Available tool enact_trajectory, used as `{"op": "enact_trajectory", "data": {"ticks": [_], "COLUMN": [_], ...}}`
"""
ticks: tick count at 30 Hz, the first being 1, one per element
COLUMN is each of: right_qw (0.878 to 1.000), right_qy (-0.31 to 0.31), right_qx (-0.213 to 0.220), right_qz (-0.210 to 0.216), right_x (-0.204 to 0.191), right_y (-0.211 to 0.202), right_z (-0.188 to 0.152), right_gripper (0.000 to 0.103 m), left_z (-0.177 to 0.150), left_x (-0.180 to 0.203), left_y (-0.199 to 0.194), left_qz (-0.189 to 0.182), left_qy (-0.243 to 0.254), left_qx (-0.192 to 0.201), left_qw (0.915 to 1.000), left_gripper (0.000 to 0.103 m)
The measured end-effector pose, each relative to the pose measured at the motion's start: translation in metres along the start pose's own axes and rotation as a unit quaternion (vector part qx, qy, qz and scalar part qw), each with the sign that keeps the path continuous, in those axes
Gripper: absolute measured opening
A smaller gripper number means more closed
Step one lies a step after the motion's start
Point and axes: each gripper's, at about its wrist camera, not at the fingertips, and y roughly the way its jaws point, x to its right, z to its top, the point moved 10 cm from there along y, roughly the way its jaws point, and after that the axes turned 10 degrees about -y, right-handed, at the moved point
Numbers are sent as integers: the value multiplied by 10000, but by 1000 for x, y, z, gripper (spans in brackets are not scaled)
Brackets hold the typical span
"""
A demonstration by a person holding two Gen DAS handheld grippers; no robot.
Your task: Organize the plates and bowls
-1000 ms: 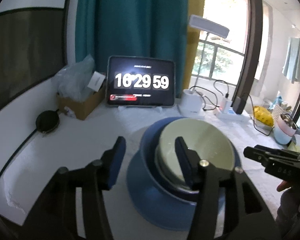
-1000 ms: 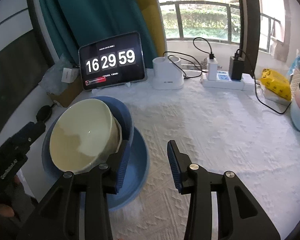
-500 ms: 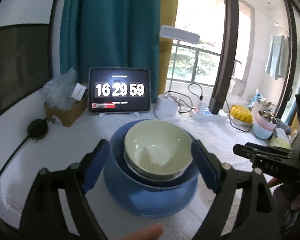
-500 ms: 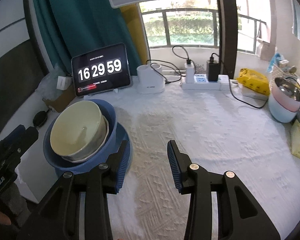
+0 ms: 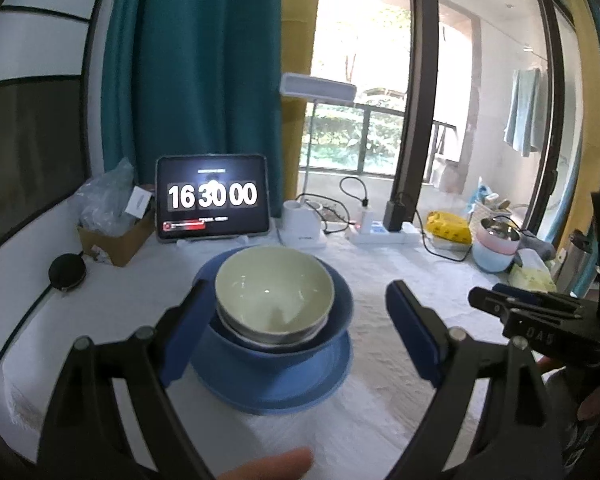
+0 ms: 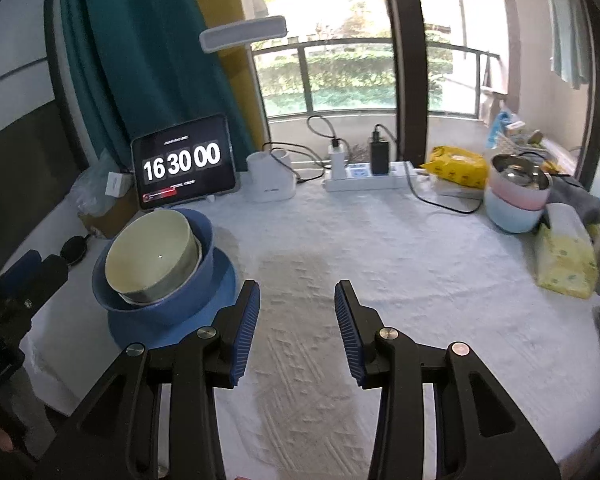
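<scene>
A pale green bowl (image 5: 274, 296) sits nested in a blue bowl (image 5: 338, 312), which stands on a blue plate (image 5: 272, 384) on the white tablecloth. My left gripper (image 5: 296, 286) is open wide just in front of this stack. Its blue pads (image 5: 184, 332) stand on either side of the stack and press on nothing. In the right wrist view the same stack (image 6: 156, 256) stands at the left, with my left gripper (image 6: 32, 268) beside it at the frame's edge. To the stack's right, my right gripper (image 6: 297, 286) is open over bare cloth with nothing between its fingers; it also shows at the right edge (image 5: 532, 308).
Along the back stand a tablet clock (image 5: 212, 200), a cardboard box with plastic bags (image 5: 112, 232), a black round disc (image 5: 67, 272), a white lamp base (image 5: 302, 224) and a power strip (image 5: 380, 232). At the right are a yellow packet (image 6: 456, 166), stacked pastel bowls (image 6: 516, 200) and a tissue pack (image 6: 564, 256).
The left gripper's jaws spread wide off the green bowl's rim and drew back. The tilted green bowl settled into the blue bowl. The right gripper also drew back from the stack.
</scene>
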Motion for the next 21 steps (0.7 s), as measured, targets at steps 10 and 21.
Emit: {"op": "enact_trajectory", "data": {"ticks": [10, 21], "right_qw": [9981, 9939], "right_qy": [64, 25], "right_qx": [249, 621], "right_qz": [-561, -909], "right_x": [21, 28], "right_y": [-37, -86], "right_z": [-9, -11], "right_gripper": [43, 50], "left_z": [-5, -3], "left_x": [19, 27], "left_y": [-22, -53], "left_qz": [-232, -299], "left_qy": [137, 274], "left_qx": [112, 326], "left_qw": [9996, 9986], "left_gripper": [92, 93]}}
